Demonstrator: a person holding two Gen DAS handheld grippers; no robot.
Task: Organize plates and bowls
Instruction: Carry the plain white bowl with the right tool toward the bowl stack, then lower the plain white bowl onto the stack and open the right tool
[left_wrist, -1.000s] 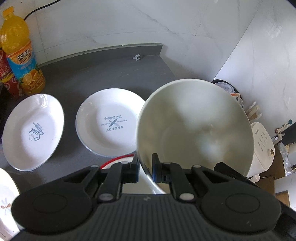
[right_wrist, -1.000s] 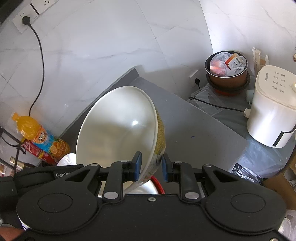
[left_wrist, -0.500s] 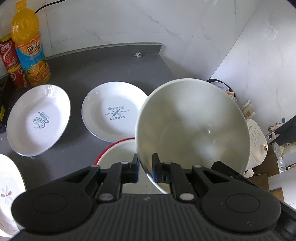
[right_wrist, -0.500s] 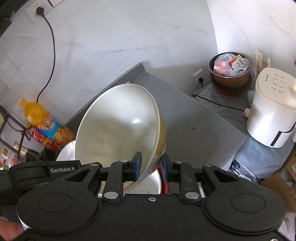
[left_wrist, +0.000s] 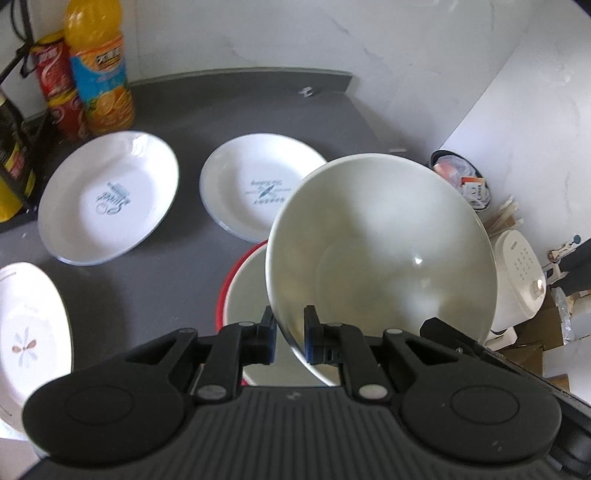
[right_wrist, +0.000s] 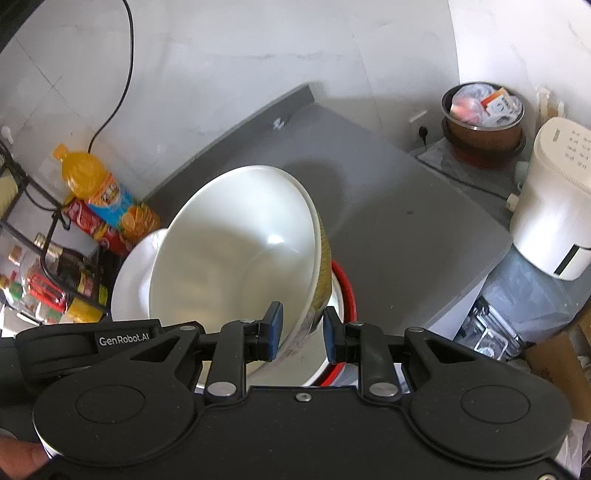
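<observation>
One large white bowl (left_wrist: 388, 251) hangs tilted above the grey counter, held by both grippers at its rim. My left gripper (left_wrist: 290, 338) is shut on the near-left rim. My right gripper (right_wrist: 301, 328) is shut on the rim where the bowl's (right_wrist: 236, 266) yellow-patterned outside shows. Directly under it a red-rimmed bowl (left_wrist: 240, 295) stands on the counter, its red edge (right_wrist: 345, 284) peeking out to the right. Beyond lie a white plate with blue print (left_wrist: 255, 188), an oval printed plate (left_wrist: 107, 199) and a flower-patterned plate (left_wrist: 29, 332).
An orange juice bottle (left_wrist: 98, 66) and a red can (left_wrist: 55, 85) stand against the back wall. A wire rack with bottles (right_wrist: 48, 273) is at the left. The counter (right_wrist: 406, 221) ends at the right, above a white appliance (right_wrist: 554, 206) and a waste bin (right_wrist: 480, 110).
Both grippers carried the bowl sideways over the counter. The red-rimmed bowl now shows much more beneath it, and the plates and bottles have slid rightward in the left view. Grips unchanged.
</observation>
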